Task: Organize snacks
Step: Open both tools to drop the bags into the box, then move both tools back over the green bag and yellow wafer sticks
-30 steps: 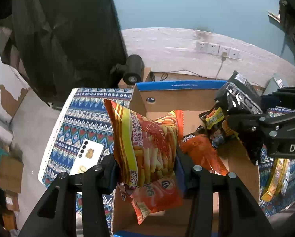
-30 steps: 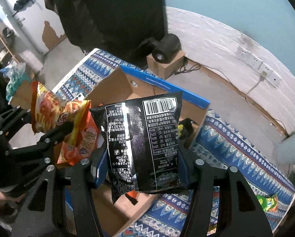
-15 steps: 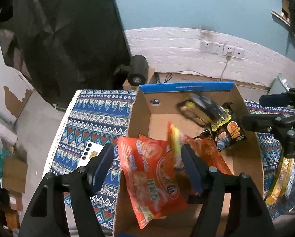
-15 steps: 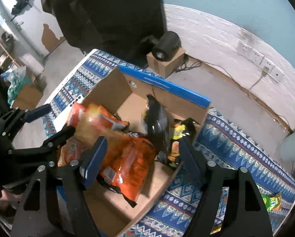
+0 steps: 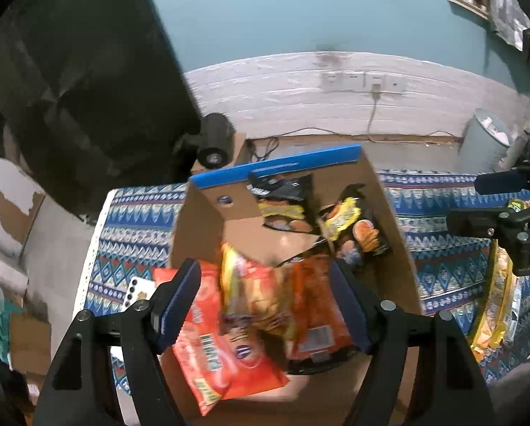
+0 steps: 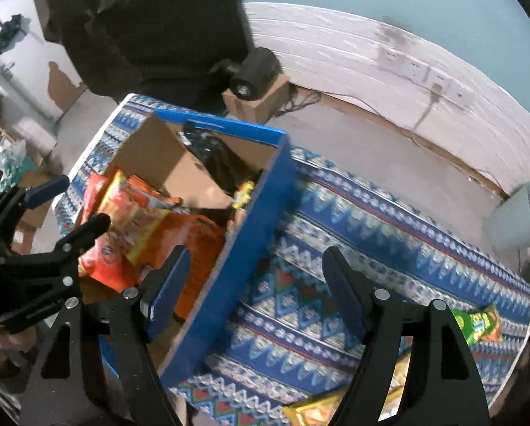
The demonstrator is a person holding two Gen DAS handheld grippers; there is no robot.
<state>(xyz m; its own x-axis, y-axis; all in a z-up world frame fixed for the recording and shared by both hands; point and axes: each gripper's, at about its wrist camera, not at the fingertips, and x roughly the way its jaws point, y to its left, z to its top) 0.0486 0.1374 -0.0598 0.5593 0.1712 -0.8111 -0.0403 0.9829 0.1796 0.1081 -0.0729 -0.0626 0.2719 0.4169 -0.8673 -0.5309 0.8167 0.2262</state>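
Note:
A cardboard box with a blue rim (image 5: 275, 170) stands on a patterned cloth and holds several snack bags. My left gripper (image 5: 265, 273) hangs over its near end, jaws opening, pads touching nothing. Below it lie a yellow-red fries bag (image 5: 254, 284), an orange-red bag (image 5: 229, 358) and an orange bag (image 5: 314, 305). A black bag (image 5: 286, 191) leans on the far wall beside a black-yellow bag (image 5: 357, 223). My right gripper (image 6: 257, 254) is open and empty, straddling the box's blue side wall (image 6: 243, 248) and the cloth. Each gripper also shows in the other's view.
The blue patterned cloth (image 6: 371, 234) carries loose packs: a green-yellow one (image 6: 478, 323), a yellow one (image 6: 311, 408) and a long yellow bag (image 5: 492, 319). A white phone (image 5: 137, 293) lies left of the box. Beyond are a black cylinder (image 5: 213, 142) and a pale bin (image 5: 485, 142).
Both grippers opened and let go: the fries bag and the black bag dropped into the box. The right gripper has since slid right, past the box's side wall.

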